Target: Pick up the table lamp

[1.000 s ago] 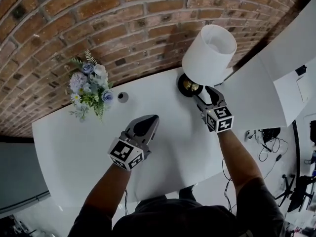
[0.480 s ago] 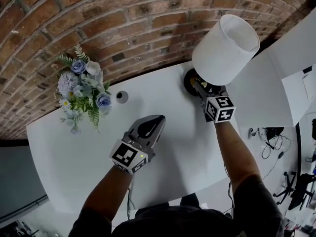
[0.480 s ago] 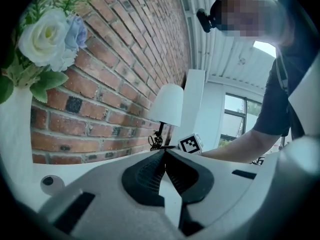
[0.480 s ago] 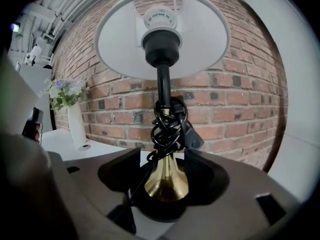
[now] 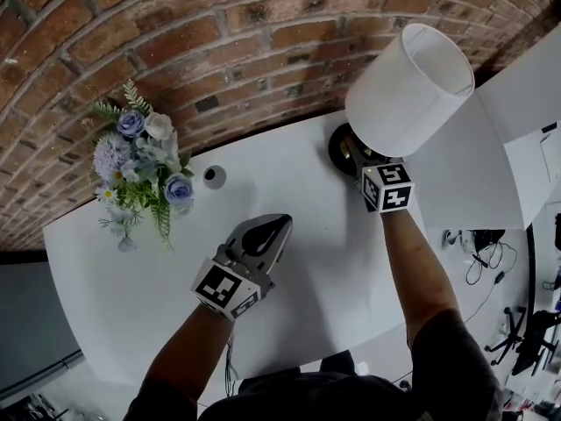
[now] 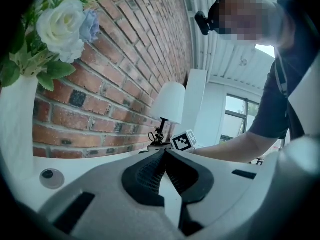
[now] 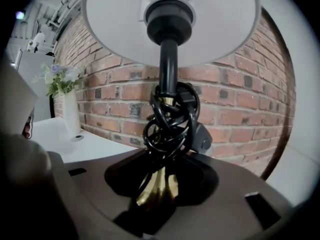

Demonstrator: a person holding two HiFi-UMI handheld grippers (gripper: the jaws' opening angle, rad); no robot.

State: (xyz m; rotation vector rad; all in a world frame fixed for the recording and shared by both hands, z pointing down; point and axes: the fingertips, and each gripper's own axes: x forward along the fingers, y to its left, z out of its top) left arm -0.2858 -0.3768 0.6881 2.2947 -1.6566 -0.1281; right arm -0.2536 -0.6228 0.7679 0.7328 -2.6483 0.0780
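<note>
The right gripper, a grey moulded shell with dark pads, has just been closing its jaws and now clamps the smooth, tapering brass stem of the table lamp. Above the jaws a glossy black cord is wound in loose loops round the stem. A slim black tube rises from there to a black socket under a plain white drum shade. The lamp's round dark base sits at the far right of the glossy white table, close to the rough red brick wall.

The left gripper is over the middle of the table, well apart from the lamp, with its mesh-textured pads pinched together at the tips and nothing between them. Farther left stand soft blue, lilac and white flowers. Between the flowers and the lamp, a small grey round disc lies in the tabletop.
</note>
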